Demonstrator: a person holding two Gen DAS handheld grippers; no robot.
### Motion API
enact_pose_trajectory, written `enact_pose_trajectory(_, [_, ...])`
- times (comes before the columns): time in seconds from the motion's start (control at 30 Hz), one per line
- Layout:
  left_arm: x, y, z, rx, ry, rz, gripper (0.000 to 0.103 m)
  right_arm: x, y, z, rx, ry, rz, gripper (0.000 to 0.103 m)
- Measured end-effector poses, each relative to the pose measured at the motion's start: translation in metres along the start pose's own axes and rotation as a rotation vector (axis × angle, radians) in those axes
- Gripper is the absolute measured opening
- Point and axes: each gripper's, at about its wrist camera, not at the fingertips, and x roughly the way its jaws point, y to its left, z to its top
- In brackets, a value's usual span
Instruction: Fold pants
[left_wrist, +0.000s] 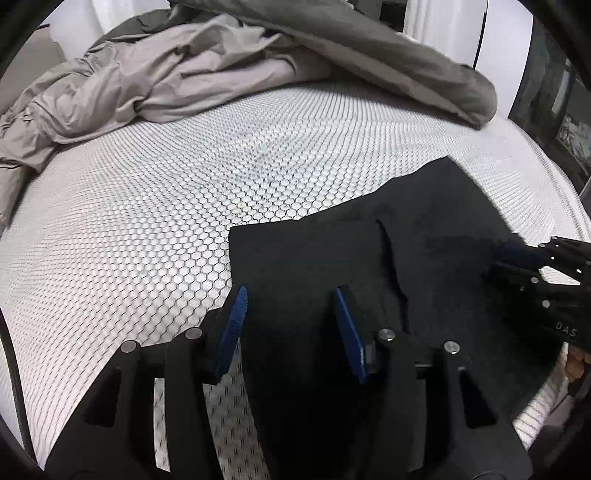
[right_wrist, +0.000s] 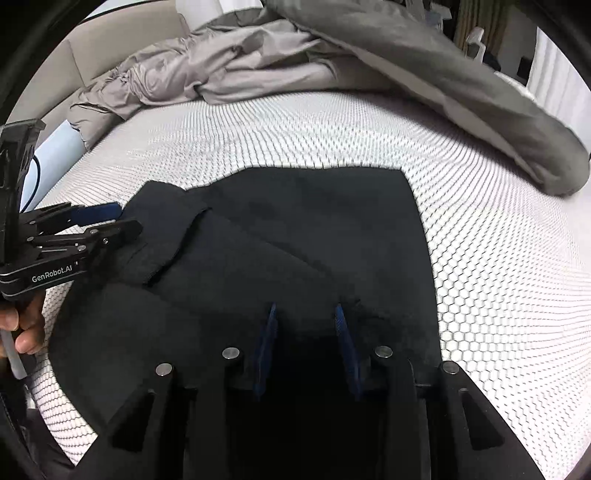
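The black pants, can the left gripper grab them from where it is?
Probably yes. The left gripper hangs open right over the near edge of the black pants, nothing lies between, and the right gripper keeps off to the side.

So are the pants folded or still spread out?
Folded: the pants lie as a compact layered block on the mattress.

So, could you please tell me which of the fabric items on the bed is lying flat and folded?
The black pants, flat beneath both tools; the grey bedding behind is crumpled in a heap.
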Motion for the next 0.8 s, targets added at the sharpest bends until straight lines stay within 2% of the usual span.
enact_pose_trajectory(0.1, [-0.030,-0.011,-0.011,0.009,-0.081,-0.076,0.047,-0.015,0.006,0.000,0.000,-0.043,0.071,0.038])
enact_pose_trajectory(0.17, [-0.028,-0.034,-0.024,0.106,-0.051,-0.118,0.047,-0.014,0.022,-0.002,-0.056,-0.047,0.103,0.038])
enact_pose_trajectory(0.27, [-0.006,-0.050,-0.043,0.193,0.008,-0.081,0.048,0.010,0.041,-0.008,-0.140,0.030,0.074,0.039])
enact_pose_trajectory(0.37, [-0.012,-0.038,-0.047,0.188,0.004,-0.096,0.050,0.014,0.032,-0.021,-0.183,0.045,-0.005,0.039])
enact_pose_trajectory(0.43, [-0.019,-0.023,-0.053,0.161,0.006,-0.071,0.062,0.004,0.016,-0.026,-0.167,0.039,-0.027,0.039])
enact_pose_trajectory(0.5, [-0.024,-0.012,-0.058,0.118,-0.002,-0.077,0.062,-0.009,0.004,-0.033,-0.135,0.011,0.013,0.039])
enact_pose_trajectory(0.53, [-0.030,-0.012,-0.059,0.106,-0.007,-0.072,0.057,-0.011,0.005,-0.034,-0.136,0.001,0.017,0.039])
enact_pose_trajectory(0.6, [-0.039,-0.016,-0.058,0.107,-0.031,-0.072,0.054,-0.022,0.014,-0.037,-0.144,-0.020,-0.014,0.039])
enact_pose_trajectory(0.67, [-0.052,-0.025,-0.065,0.132,-0.069,-0.129,0.054,-0.033,0.027,-0.036,-0.142,-0.061,0.068,0.040])
enact_pose_trajectory(0.73, [-0.043,-0.037,-0.073,0.158,-0.020,-0.178,0.055,-0.034,0.045,-0.037,-0.176,-0.070,0.118,0.041])
enact_pose_trajectory(0.8, [-0.031,-0.047,-0.081,0.213,0.005,-0.148,0.057,-0.015,0.057,-0.042,-0.231,-0.025,0.108,0.041])
